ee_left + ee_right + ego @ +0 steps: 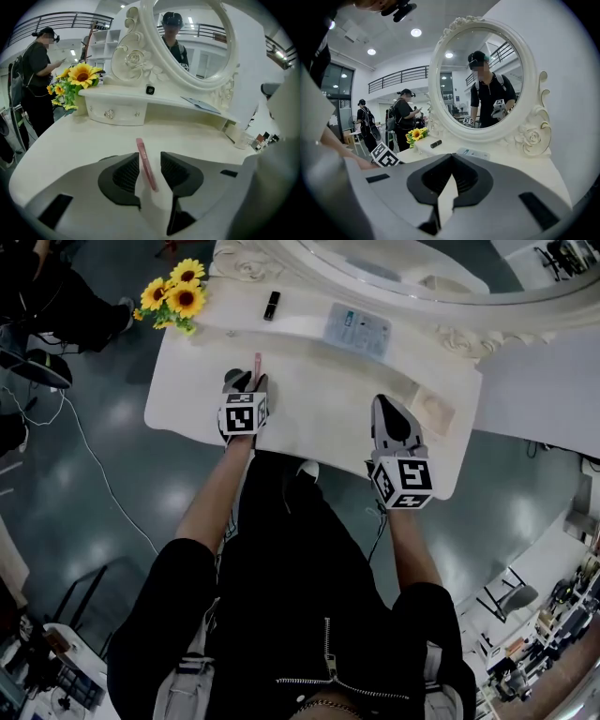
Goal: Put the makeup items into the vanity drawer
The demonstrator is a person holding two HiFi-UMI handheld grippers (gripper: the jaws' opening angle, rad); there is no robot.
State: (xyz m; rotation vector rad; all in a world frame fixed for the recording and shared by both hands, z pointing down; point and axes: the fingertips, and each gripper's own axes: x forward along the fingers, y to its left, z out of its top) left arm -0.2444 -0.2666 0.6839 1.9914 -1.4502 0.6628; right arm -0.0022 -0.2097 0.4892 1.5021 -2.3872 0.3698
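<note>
white vanity tabletop (309,399) fills the middle of the head view, with dark glossy floor around it and an oval mirror (412,263) in a carved white frame at its far edge. a raised shelf (140,96) runs under the mirror; on it a short black tube (272,305) lies near the left end and a flat pale palette (356,329) lies further right, the two well apart. a bunch of sunflowers (178,296) stands at the shelf's far left corner. below the shelf, the left gripper view shows a small drawer (117,114) front with a crystal knob, flush with its frame. the left gripper (246,382) points down at the tabletop, its jaws spread, and a slim pink stick (146,164) lies flat on the surface between them, running away from the camera towards the drawer; a sliver of white table shows on either side of the stick, so the pads are not pressing on it. the right gripper (389,409) hangs over the table's near right part, well apart from the left one, its jaws pressed together at the tips with nothing between them. behind the sunflowers a person (40,79) in dark clothes stands on the floor beside the vanity.
</note>
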